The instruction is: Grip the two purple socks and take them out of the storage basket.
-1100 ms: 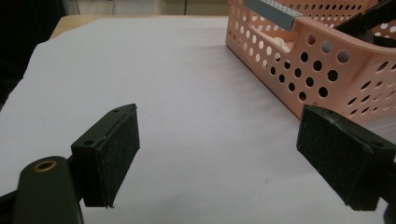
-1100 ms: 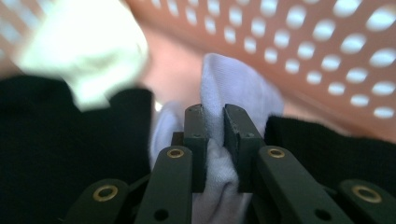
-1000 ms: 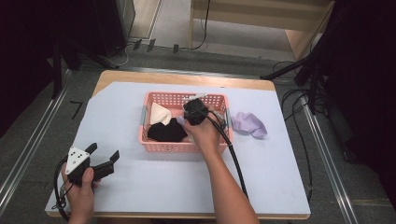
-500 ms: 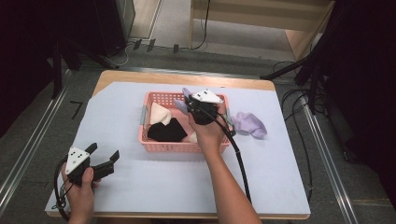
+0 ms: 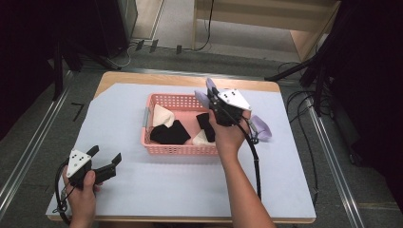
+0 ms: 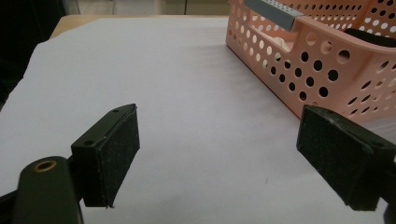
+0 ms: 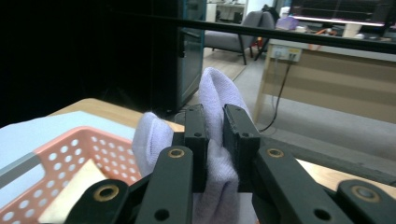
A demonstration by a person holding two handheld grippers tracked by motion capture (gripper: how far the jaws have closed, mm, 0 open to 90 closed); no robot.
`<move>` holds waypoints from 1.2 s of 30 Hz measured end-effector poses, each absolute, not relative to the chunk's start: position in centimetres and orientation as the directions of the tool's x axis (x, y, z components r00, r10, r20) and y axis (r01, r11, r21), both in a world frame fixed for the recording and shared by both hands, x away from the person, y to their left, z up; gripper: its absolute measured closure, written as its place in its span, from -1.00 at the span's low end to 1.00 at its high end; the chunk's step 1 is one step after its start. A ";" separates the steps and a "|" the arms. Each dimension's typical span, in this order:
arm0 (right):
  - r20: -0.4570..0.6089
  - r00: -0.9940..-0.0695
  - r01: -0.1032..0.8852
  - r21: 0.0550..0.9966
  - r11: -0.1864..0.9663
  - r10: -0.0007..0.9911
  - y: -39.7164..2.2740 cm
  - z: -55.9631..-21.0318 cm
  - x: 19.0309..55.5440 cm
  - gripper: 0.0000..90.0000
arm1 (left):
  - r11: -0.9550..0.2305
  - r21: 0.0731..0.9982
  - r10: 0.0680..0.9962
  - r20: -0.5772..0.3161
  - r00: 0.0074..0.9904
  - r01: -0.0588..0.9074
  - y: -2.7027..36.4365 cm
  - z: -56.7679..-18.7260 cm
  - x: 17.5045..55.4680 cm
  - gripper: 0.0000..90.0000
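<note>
Lilac sock (image 7: 215, 140) sits clenched in my right gripper (image 7: 215, 135), lifted above the pink basket (image 5: 180, 149) so it clears the rim; my left gripper (image 6: 219, 158) waits released.

**Right claw clamped and raised, left claw spread and low**

The right claw (image 5: 212, 97) is held up on a forearm stretched forward from the bottom edge of the high view, hand wrapped around its body, grey plate on top. Its jaws stand nearly together, pressing on soft cloth. The left claw (image 5: 105, 160) sits low at the near left corner, gripped in the left hand (image 5: 81, 190), jaws spread wide with nothing between them.
</note>
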State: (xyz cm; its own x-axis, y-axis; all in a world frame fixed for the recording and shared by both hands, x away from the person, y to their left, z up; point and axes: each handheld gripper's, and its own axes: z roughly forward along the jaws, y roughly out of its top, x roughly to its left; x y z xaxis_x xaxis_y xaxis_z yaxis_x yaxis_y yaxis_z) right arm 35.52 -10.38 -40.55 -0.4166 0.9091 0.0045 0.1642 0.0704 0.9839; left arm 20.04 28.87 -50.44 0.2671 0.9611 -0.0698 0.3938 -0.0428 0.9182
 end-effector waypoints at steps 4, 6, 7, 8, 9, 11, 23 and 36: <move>0.008 -0.381 0.154 0.986 0.055 0.924 -12.3 -40.4 35.2 0.79 | -0.044 0.918 0.961 -0.069 0.267 0.394 28.9 -50.4 20.0 -0.68; 0.011 -0.361 0.156 0.987 0.048 0.933 -13.3 -40.5 35.1 0.79 | -0.043 0.918 0.961 -0.070 0.267 0.394 28.9 -50.4 20.0 -0.68; 0.015 -0.352 0.158 0.986 0.043 0.936 -13.8 -40.5 35.0 0.79 | -0.043 0.918 0.961 -0.070 0.267 0.394 28.9 -50.4 20.0 -0.68; 0.016 -0.342 0.162 0.986 0.042 0.939 -14.5 -40.7 35.0 0.79 | -0.043 0.918 0.961 -0.070 0.267 0.394 28.9 -50.4 20.0 -0.68; 0.016 -0.336 0.165 0.985 0.042 0.942 -14.9 -40.8 34.9 0.79 | -0.043 0.918 0.961 -0.070 0.267 0.394 28.9 -50.4 20.0 -0.68; 0.022 -0.319 0.173 0.984 0.035 0.948 -15.8 -41.1 34.8 0.79 | -0.043 0.918 0.961 -0.069 0.267 0.393 28.9 -50.4 20.1 -0.68; 0.028 -0.234 0.222 0.975 0.026 0.972 -20.4 -43.1 33.9 0.79 | -0.048 0.918 0.962 -0.064 0.267 0.395 28.9 -50.4 20.0 -0.68; 0.049 -0.154 0.254 0.967 -0.008 0.987 -23.7 -45.6 33.1 0.07 | -0.047 0.918 0.961 -0.065 0.267 0.393 28.9 -50.4 20.0 -0.68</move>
State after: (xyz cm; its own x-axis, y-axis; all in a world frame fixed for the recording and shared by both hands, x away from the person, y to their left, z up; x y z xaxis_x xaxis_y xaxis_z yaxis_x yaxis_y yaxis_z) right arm 33.14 -23.66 -45.60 -0.1536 0.9869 0.0490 0.2541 -0.0085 0.9671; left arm 20.03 28.87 -50.44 0.2673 0.9614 -0.0648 0.3932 -0.0475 0.9182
